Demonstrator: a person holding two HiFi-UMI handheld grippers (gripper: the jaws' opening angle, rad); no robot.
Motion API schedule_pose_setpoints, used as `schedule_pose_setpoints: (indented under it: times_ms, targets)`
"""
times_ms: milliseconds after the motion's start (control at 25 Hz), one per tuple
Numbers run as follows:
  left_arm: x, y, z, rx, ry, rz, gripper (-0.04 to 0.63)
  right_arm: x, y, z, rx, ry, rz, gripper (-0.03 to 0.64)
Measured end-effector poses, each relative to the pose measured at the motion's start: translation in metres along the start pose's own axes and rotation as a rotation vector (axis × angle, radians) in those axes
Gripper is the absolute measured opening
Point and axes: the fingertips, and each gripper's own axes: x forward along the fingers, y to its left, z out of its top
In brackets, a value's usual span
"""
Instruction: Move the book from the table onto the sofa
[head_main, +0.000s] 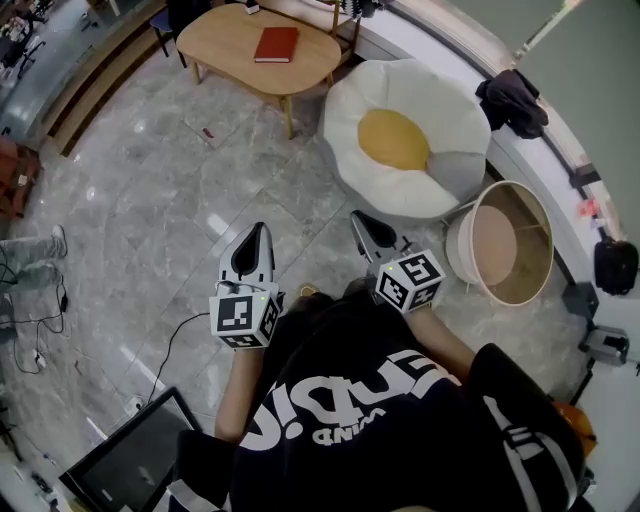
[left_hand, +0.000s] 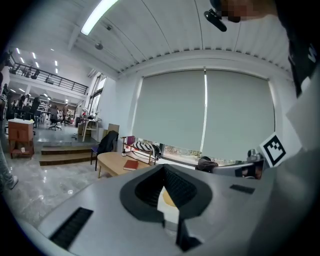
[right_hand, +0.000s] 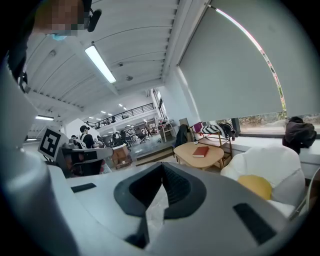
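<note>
Both the left gripper (head_main: 258, 230) and the right gripper (head_main: 358, 217) are closed and empty, held low and well apart from the table (head_main: 225, 50). The book (head_main: 276, 44) lies flat on it, a little toward the end nearest the sofa (head_main: 445, 105).

The step in hand looks like the approach: walk up, open one gripper and come in level at the book's edge. A thin book lying flat leaves little to grip, so sliding it over the table's rim first should help.

The book is a red, smooth-covered rectangle. The table is oval pale wood. The sofa is white, puffy and lobed around a round yellow cushion (head_main: 394, 139). The floor (head_main: 150, 190) is glossy grey stone.
</note>
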Motion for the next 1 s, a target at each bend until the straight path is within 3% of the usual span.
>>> schedule_pose_setpoints:
  times_ms: [240, 680, 1000]
  targets:
    - [0.005, 0.018, -0.003, 0.012, 0.008, -0.040, 0.009, 0.014, 0.009, 0.002, 0.009, -0.023, -0.042, 0.002]
    - [0.040, 0.035, 0.005, 0.070, 0.008, -0.063, 0.009, 0.048, -0.015, 0.008, 0.009, -0.016, -0.082, 0.002]
    - [0.096, 0.051, 0.003, 0.038, 0.019, -0.080, 0.009, 0.094, -0.051, 0.021, 0.015, -0.027, -0.082, 0.002]
